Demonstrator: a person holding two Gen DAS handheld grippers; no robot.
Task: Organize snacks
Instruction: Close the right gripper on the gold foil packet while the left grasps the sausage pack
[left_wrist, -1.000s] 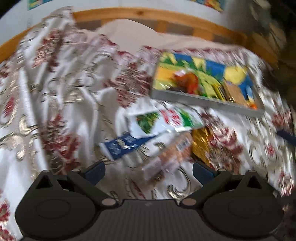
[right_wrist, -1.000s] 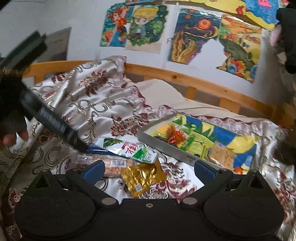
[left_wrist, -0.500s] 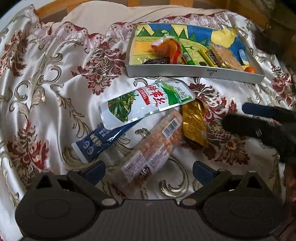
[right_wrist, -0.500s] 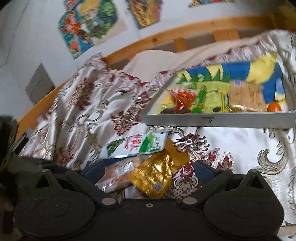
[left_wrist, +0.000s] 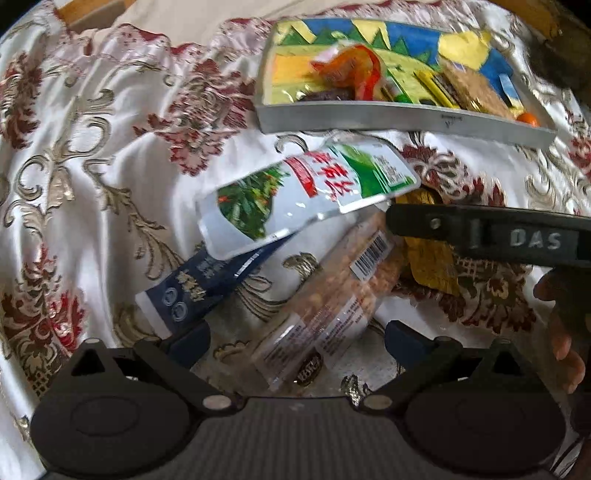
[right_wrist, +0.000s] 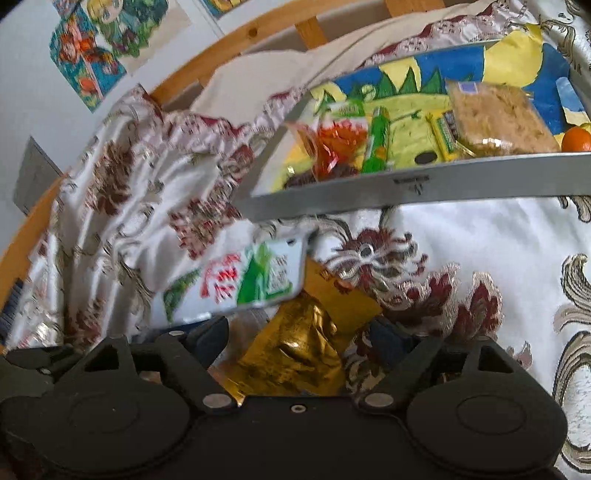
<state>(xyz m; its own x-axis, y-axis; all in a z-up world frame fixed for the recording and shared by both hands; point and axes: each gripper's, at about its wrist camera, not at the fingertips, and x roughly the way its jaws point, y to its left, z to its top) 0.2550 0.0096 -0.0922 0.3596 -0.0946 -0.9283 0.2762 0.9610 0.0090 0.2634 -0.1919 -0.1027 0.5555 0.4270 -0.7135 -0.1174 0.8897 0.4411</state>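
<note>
Left hand-held gripper (left_wrist: 297, 338) is spread open, low centre of frame, fingers either side of the clear peanut pack (left_wrist: 332, 299) lying on the bed cover (left_wrist: 92, 155). White-green pouch (left_wrist: 306, 195) sits mid-frame, overlapping a navy packet (left_wrist: 207, 284). Right hand-held gripper (right_wrist: 301, 341) is also open, straddling the gold packet (right_wrist: 295, 350) at lower centre; its black body crosses the right side of the left view. Grey tray (left_wrist: 406, 120) at upper right holds an orange wrapper (left_wrist: 351, 70), a cracker pack (right_wrist: 495, 118) and a small orange (right_wrist: 578, 140).
</note>
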